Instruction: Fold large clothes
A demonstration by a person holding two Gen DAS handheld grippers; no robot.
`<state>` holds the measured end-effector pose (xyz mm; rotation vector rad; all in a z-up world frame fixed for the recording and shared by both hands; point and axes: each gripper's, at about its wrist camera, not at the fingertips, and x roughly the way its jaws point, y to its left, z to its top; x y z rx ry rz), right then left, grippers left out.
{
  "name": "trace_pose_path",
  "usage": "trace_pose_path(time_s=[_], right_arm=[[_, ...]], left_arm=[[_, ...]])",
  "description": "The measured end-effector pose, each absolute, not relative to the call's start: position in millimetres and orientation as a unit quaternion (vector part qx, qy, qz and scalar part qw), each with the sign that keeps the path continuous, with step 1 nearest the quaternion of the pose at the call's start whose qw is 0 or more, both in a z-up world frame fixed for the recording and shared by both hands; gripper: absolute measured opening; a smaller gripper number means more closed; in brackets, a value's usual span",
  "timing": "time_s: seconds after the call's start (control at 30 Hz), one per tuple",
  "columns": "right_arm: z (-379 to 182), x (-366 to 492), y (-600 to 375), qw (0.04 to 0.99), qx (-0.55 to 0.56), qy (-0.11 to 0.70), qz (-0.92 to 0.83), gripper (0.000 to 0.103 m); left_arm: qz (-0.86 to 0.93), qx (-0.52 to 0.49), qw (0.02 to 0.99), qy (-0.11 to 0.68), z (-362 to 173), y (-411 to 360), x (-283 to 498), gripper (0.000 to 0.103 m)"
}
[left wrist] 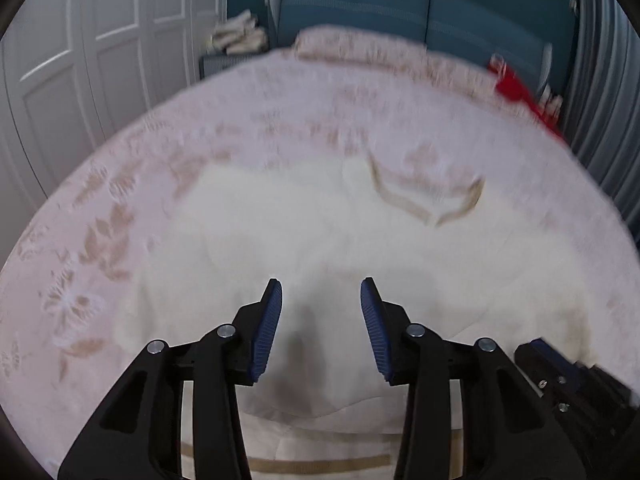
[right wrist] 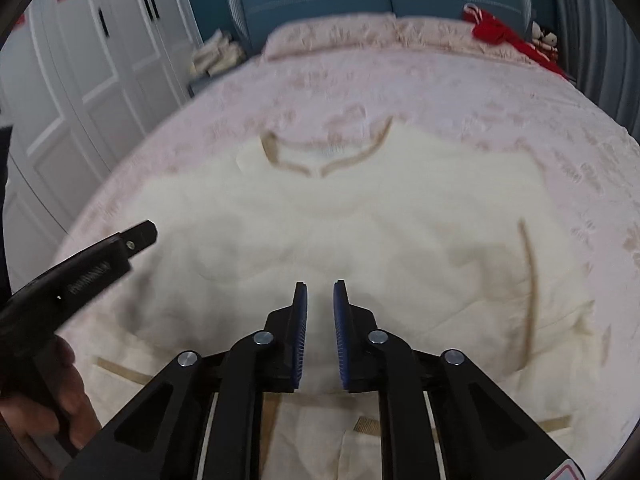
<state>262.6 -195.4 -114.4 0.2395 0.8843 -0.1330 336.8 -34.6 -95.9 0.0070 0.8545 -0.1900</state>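
A large cream sweater [left wrist: 280, 220] [right wrist: 380, 220] with tan trim lies spread on the bed, its V-neck collar [left wrist: 428, 200] [right wrist: 324, 160] pointing toward the headboard. My left gripper [left wrist: 321, 285] hovers over the garment's lower body, open, with nothing between its blue pads. It also shows at the left of the right wrist view [right wrist: 144, 234], held by a hand [right wrist: 68, 400]. My right gripper [right wrist: 320, 285] hangs over the sweater's lower middle with its jaws only a narrow gap apart and no cloth between them. Its body shows at the lower right of the left wrist view [left wrist: 552, 368].
The bed [left wrist: 120, 200] [right wrist: 520, 100] has a pink floral cover. A red cloth [left wrist: 516, 88] [right wrist: 496, 32] lies at its far right corner by the teal headboard [left wrist: 360, 4]. White wardrobe doors [left wrist: 80, 40] stand left, with folded fabric [left wrist: 238, 34] stacked on a nightstand.
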Motion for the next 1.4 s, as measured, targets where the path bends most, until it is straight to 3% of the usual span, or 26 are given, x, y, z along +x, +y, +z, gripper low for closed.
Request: trace_pose_path(time_s=[0.2,0.57,1.27,1.4], right_arm=[[-151.1,260.5,-194.3,0.888,0.105,0.441,-0.069,0.006],[-166.3,260.3,-189.9,0.896,0.095,0.428,-0.072,0.005],[-166.4,264.4,-176.2,0.897,0.049,0.429,-0.092,0.005],[-158.0,268.6,-179.2,0.890,0.052,0.447,-0.075,0.008]], left_arm=[[-0.084,0.022,0.902,0.424,-135.7,-35.8,333.4,0.034],[-0.072,0.051,0.910,0.405,-152.0,-44.4,328.1,0.034],[-0.051,0.095,0.911,0.398,-156.4,-56.3,329.8,0.034],[-0.074,0.053,0.904,0.417,-142.3,-42.9,333.5,0.034]])
